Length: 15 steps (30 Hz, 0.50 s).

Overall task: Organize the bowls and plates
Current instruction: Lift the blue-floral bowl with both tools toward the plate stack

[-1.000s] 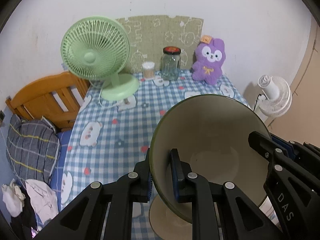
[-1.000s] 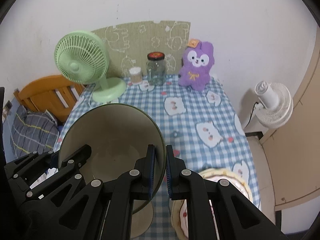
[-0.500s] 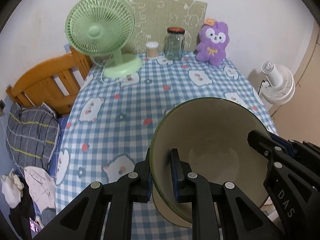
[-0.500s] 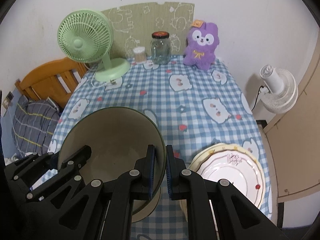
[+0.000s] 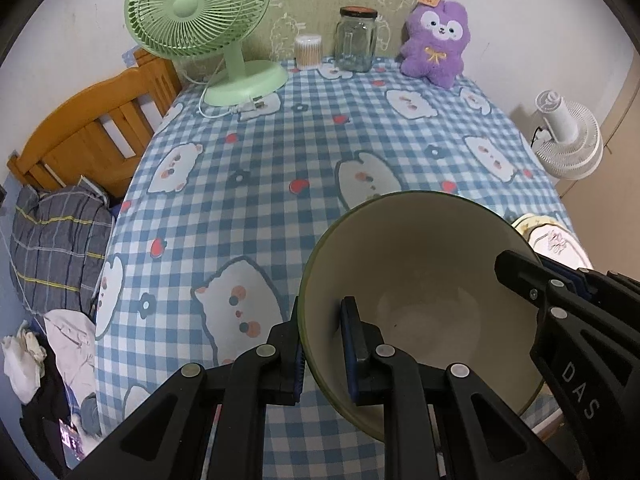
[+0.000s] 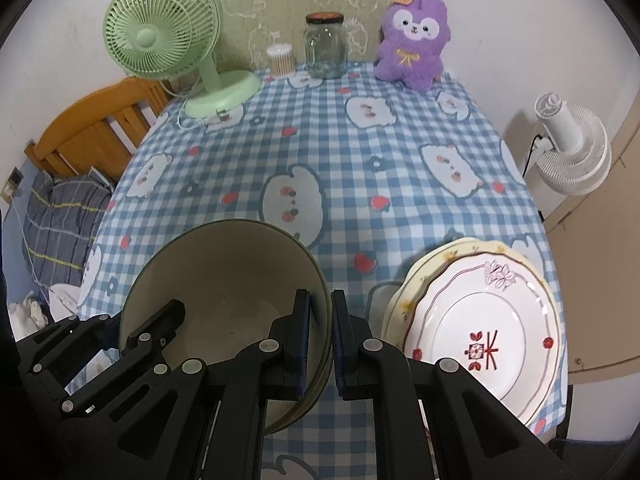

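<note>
A large cream bowl with a green rim (image 5: 424,280) (image 6: 224,280) is held by both grippers over the table's near edge. My left gripper (image 5: 322,320) is shut on its left rim, one finger inside and one outside. My right gripper (image 6: 320,312) is shut on its right rim; it also shows at the right in the left wrist view (image 5: 560,292). In the right wrist view a second rim shows just under the bowl, so it seems to sit in or just above another bowl. A white patterned plate (image 6: 480,328) lies on a yellow-rimmed plate (image 6: 404,296) at the near right.
The table has a blue checked cloth (image 5: 300,152). At its far end stand a green fan (image 5: 200,12), a cotton-swab tub (image 5: 308,50), a glass jar (image 5: 355,40) and a purple plush (image 5: 436,40). A wooden bed frame (image 5: 92,128) is left, a white fan (image 6: 568,148) right.
Both grippers, still shut on the bowl, have tilted down and lowered it toward the table's near edge. The stacked plates have come into full view at the right.
</note>
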### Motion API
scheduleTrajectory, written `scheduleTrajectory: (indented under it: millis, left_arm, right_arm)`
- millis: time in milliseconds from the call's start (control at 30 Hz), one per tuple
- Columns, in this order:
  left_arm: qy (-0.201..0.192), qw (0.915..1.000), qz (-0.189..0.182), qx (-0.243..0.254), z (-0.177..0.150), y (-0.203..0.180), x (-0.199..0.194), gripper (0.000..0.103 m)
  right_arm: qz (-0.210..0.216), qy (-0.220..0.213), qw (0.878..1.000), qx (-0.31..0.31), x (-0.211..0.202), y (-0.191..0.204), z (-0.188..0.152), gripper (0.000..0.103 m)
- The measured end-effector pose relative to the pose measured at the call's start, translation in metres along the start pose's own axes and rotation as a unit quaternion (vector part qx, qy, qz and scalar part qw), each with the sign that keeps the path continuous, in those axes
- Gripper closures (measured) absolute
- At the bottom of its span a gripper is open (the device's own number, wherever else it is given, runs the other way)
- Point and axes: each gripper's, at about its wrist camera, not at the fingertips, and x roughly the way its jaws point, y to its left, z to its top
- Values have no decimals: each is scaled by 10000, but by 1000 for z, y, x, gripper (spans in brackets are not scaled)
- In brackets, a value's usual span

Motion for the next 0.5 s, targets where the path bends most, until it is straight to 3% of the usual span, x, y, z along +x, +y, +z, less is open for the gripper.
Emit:
scheduleTrajectory:
  millis: [500]
  left_arm:
    - [-38, 9999, 114, 29, -3, -3, 13, 88]
  right_arm:
    - [-184, 133, 9997, -76, 13, 3, 0, 90]
